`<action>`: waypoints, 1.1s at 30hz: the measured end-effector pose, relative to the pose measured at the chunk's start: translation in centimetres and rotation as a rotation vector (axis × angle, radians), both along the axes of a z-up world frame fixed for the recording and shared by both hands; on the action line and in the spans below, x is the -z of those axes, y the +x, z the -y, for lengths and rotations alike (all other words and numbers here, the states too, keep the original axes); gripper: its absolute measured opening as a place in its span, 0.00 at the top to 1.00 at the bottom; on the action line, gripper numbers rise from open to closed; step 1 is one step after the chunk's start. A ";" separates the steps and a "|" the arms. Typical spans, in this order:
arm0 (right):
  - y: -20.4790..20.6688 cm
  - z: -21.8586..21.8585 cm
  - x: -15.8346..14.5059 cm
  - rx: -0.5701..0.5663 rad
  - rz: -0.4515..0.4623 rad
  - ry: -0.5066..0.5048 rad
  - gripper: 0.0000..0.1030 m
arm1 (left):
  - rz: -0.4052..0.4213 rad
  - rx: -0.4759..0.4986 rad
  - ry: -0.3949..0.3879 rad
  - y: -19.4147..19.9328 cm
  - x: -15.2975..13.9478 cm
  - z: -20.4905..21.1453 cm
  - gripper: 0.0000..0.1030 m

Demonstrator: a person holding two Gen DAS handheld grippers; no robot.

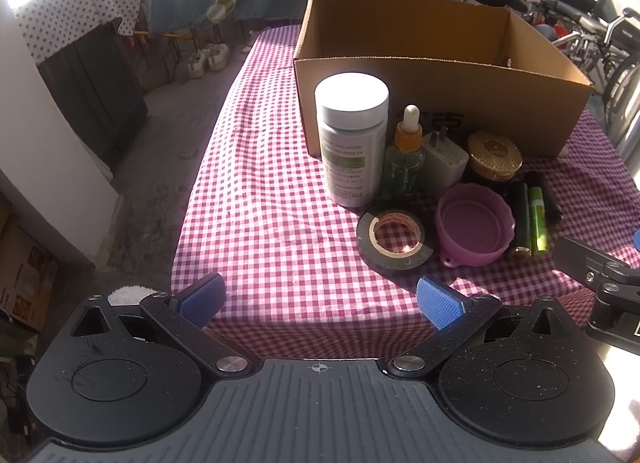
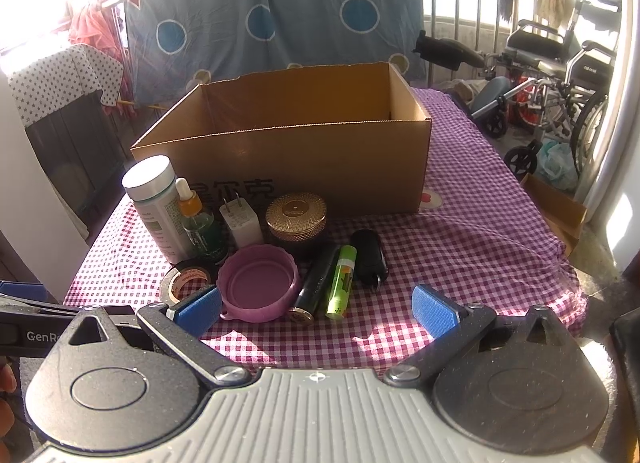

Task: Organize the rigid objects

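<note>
Right wrist view: tape roll [image 2: 185, 281] half hidden behind hand-held gripper [image 2: 318, 309].

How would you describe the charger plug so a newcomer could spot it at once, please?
Start at the cardboard box on the checked cloth; a row of small items stands before its front wall. The charger plug sits between the dropper bottle and gold-lidded jar: the only white cube, prongs up.
</note>
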State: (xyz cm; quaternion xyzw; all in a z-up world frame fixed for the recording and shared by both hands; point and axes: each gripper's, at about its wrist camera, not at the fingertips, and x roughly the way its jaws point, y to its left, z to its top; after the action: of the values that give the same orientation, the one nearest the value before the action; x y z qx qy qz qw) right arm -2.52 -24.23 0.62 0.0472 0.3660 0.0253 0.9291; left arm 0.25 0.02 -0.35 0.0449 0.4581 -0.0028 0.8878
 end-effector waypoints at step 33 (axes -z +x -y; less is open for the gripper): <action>4.5 7.6 3.0 0.088 0.043 0.082 0.22 | 0.073 0.435 -0.161 3.1 1.3 7.2 0.08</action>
State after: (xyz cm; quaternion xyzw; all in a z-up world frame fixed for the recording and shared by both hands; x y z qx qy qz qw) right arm 2.02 -31.85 -2.35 0.1008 0.3423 0.0006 0.9342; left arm 3.31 -7.16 -1.64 0.0718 0.4035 -0.2288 0.8830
